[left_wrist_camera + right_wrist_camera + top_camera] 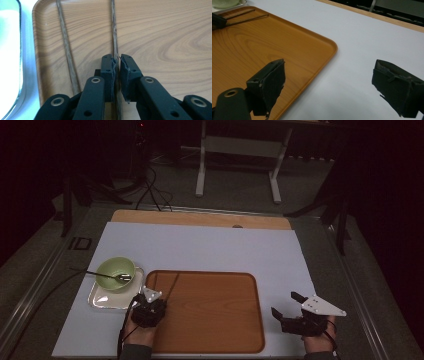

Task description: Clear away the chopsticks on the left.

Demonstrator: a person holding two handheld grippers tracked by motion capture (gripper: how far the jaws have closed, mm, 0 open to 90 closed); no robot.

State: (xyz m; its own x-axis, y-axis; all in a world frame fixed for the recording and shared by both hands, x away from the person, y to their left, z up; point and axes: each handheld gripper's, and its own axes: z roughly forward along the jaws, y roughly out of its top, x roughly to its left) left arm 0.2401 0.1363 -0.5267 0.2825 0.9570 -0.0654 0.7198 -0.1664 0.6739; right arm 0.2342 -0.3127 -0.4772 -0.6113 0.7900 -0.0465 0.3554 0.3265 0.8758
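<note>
From above: left gripper [149, 306] sits at the wooden tray's [215, 320] near-left corner, right gripper [292, 312] rests on the white sheet [200, 245] just past the tray's right edge. Left gripper view: jaws pinched on one chopstick [114, 37], the other chopstick [65, 42] lying free beside it. Right gripper view: jaws spread wide, holding nothing

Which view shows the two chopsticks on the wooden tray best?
The left gripper view: both chopsticks lie close up, one between the left gripper jaws. In the high view they are thin dark lines; in the right gripper view, small and far off.
</note>
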